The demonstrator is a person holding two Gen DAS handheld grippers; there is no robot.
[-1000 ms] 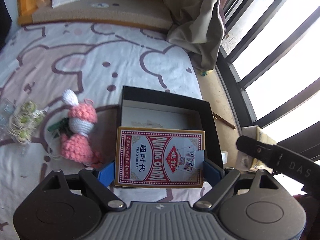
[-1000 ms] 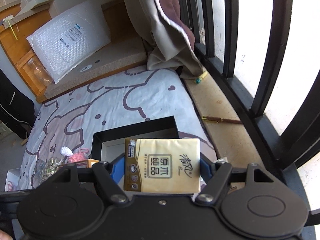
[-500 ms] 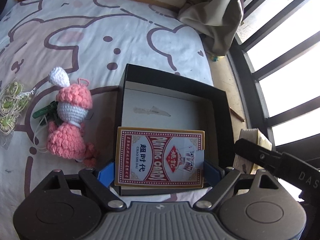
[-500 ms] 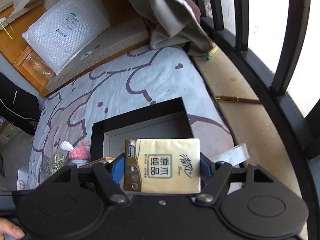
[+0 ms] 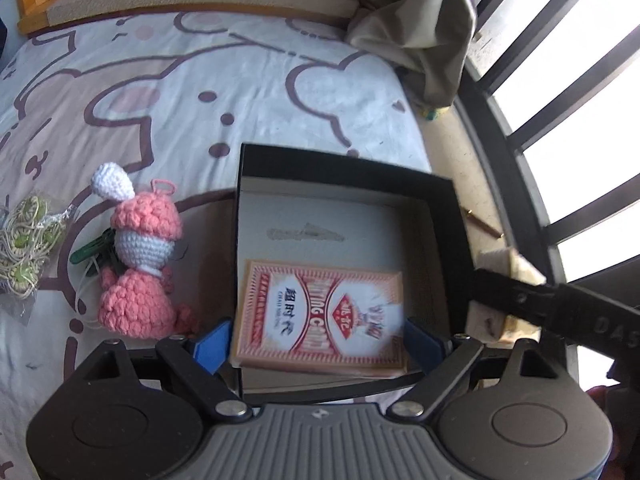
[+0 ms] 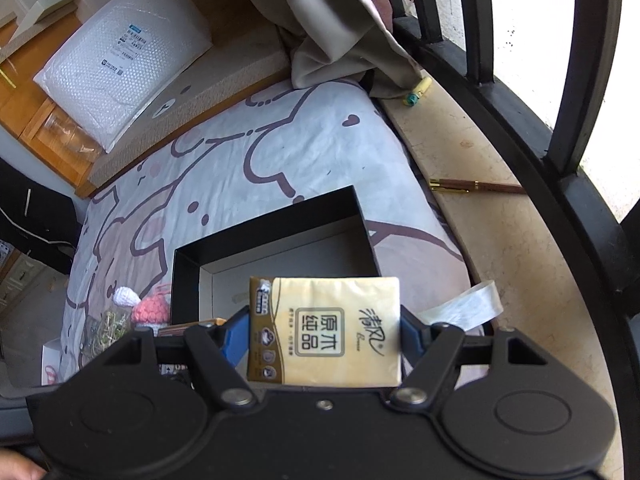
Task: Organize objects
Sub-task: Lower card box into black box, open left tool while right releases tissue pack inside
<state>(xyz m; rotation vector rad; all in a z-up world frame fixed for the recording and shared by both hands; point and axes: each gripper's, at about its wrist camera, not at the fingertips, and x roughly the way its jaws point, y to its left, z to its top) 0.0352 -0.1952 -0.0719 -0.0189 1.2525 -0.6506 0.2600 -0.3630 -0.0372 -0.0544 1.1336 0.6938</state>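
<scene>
Left hand-held gripper (image 5: 318, 338) has just been spreading, card deck (image 5: 320, 314) loose between its pads, dropping into black box (image 5: 440, 208). Right hand-held gripper (image 6: 325, 332) pinches tissue pack (image 6: 326, 330) above box; lower it into the bare floor beyond the deck.

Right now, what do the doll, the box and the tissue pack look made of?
Doll: crocheted yarn, matte, with visible knobbly stitches. Box: probably rigid cardboard, matte black outside, with a pale paper-like lining. Tissue pack: thin glossy printed plastic film, judging by its sheen.
</scene>
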